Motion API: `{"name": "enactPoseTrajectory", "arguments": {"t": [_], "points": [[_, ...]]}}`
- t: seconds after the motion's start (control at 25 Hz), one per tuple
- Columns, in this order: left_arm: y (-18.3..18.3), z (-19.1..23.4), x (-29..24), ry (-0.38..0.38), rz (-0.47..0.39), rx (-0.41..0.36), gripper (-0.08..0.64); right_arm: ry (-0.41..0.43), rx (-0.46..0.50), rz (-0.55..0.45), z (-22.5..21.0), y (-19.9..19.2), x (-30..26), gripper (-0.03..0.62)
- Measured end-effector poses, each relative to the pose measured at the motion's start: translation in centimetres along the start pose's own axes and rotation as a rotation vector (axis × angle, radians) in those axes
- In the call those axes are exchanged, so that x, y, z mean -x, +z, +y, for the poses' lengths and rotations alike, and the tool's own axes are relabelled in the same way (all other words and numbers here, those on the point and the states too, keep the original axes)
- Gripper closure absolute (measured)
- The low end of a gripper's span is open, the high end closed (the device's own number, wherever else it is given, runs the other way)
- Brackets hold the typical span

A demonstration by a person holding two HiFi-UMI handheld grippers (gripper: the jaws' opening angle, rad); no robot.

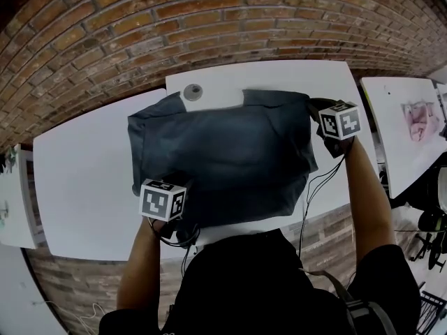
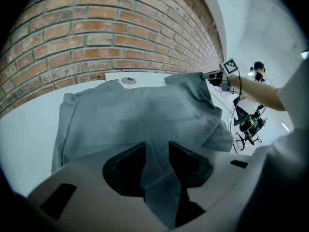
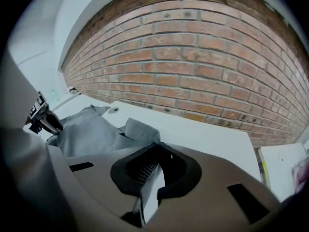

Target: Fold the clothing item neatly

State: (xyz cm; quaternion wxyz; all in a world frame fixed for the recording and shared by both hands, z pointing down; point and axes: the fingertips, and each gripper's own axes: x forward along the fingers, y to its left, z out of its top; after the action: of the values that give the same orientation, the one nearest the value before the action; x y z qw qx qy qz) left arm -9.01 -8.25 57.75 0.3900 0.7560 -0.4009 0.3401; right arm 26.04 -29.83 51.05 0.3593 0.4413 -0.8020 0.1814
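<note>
Pinching grey garment [image 1: 223, 152] (left tongs [image 2: 157, 166], right tongs [image 3: 152, 175]).

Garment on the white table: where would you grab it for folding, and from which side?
Take the garment by its corners, coming in from outside. It lies spread flat on the table, so only the rim offers a lip. The left gripper pinches the near left edge from the person's side; the right gripper is shut on the far right corner.
</note>
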Motion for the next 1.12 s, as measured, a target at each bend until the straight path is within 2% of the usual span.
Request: {"name": "enactPoseTrajectory", "arguments": {"t": [0.12, 0.28, 0.4, 0.52, 0.56, 0.64, 0.68, 0.76, 0.84, 0.88, 1.0, 1.12], "points": [[-0.4, 0.0, -0.3, -0.001, 0.02, 0.0, 0.413, -0.039, -0.082, 0.02, -4.3, 0.1, -0.9, 0.575], [-0.8, 0.2, -0.9, -0.006, 0.041, 0.003, 0.413, -0.005, -0.159, 0.033, -6.5, -0.3, -3.0, 0.572], [-1.0, 0.4, -1.3, -0.008, 0.053, 0.008, 0.413, -0.006, -0.19, 0.023, -7.1, -0.3, -3.7, 0.499], [-1.4, 0.5, -1.6, -0.011, 0.064, 0.016, 0.413, -0.035, -0.165, -0.017, -6.2, 0.2, -2.8, 0.486], [-1.6, 0.6, -1.7, -0.012, 0.067, 0.018, 0.413, -0.025, -0.154, -0.041, -5.0, 0.6, -2.1, 0.486], [-1.9, 0.8, -1.8, -0.013, 0.071, 0.028, 0.413, 0.053, -0.135, -0.085, -0.2, 0.9, -0.6, 0.486], [-2.1, 1.0, -1.9, -0.011, 0.073, 0.034, 0.413, 0.113, -0.114, -0.089, 3.0, 0.3, 0.1, 0.486], [-2.5, 1.5, -2.1, -0.002, 0.078, 0.045, 0.413, 0.208, -0.031, -0.029, 9.1, -3.0, 1.0, 0.488], [-3.1, 1.9, -2.2, 0.014, 0.084, 0.053, 0.413, 0.227, 0.038, 0.085, 12.3, -7.9, 1.2, 0.488], [-3.4, 2.1, -2.3, 0.019, 0.086, 0.058, 0.413, 0.216, 0.037, 0.139, 12.5, -10.4, 1.1, 0.488], [-3.8, 2.5, -2.2, 0.022, 0.08, 0.076, 0.413, 0.149, -0.11, 0.211, 10.2, -15.4, 1.4, 0.488], [-4.0, 3.1, -1.3, 0.055, 0.058, 0.085, 0.414, 0.042, -0.24, 0.16, 6.7, -15.3, 3.1, 0.488]]}}
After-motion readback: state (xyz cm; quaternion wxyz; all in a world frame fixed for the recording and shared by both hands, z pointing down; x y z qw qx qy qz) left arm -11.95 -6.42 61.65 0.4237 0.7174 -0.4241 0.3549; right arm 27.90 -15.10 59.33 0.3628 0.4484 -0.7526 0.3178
